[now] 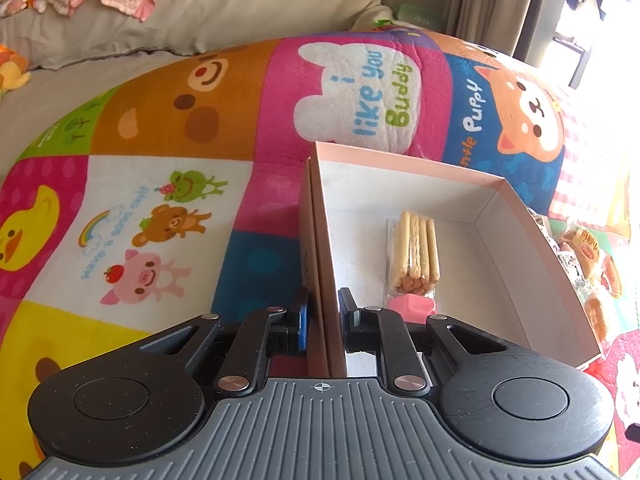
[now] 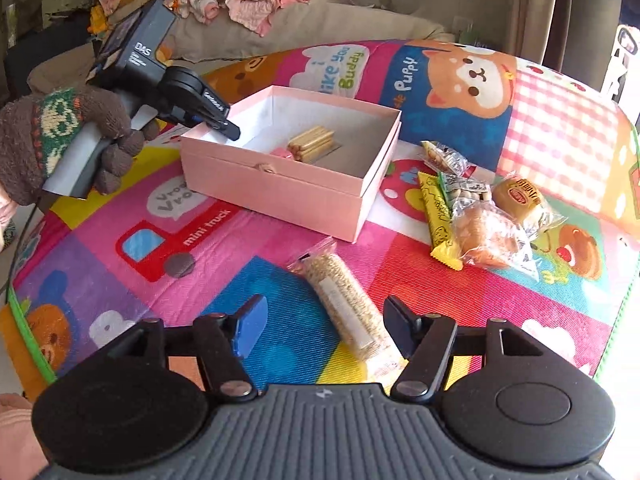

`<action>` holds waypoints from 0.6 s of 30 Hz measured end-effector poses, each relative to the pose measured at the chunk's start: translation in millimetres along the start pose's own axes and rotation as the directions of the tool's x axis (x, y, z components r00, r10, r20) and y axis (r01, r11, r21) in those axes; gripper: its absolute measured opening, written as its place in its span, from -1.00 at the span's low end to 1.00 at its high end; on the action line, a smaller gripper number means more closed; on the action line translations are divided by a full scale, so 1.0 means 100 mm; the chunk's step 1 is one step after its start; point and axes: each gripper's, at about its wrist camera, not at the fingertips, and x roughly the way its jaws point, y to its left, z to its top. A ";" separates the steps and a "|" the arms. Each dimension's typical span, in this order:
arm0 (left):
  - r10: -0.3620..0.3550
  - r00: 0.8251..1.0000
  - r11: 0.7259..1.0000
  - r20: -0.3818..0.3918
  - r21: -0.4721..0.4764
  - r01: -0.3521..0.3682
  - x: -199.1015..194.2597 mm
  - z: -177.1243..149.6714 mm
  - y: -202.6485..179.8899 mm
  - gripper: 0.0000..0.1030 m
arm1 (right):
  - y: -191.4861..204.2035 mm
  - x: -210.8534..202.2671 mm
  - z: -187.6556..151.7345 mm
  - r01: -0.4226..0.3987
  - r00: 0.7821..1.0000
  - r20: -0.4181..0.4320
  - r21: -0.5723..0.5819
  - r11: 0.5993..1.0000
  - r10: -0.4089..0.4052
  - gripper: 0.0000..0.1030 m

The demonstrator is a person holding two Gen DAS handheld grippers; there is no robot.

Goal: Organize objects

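A pink cardboard box [image 2: 280,190] lies open on the colourful play mat. My left gripper [image 1: 323,322] is shut on the box's left wall [image 1: 320,240]; it also shows in the right wrist view [image 2: 224,124], held by a gloved hand. Inside the box lie a pack of biscuit sticks [image 1: 416,248] and a small pink item [image 1: 410,307]. My right gripper [image 2: 326,330] is open, its fingers either side of a long sesame snack bar [image 2: 348,300] lying on the mat, not touching it.
Several wrapped snacks lie right of the box: a yellow bar [image 2: 438,216], a clear bag of pastry [image 2: 486,234], a round cake [image 2: 520,198]. A beige sofa [image 2: 320,28] with baby clothes [image 2: 240,4] stands behind the mat [image 2: 480,288].
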 end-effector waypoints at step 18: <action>0.000 1.000 1.000 0.005 0.006 0.000 0.01 0.01 -0.01 -0.67 | -0.17 0.35 -0.03 -0.037 0.996 -0.068 0.172 0.984 0.050 0.42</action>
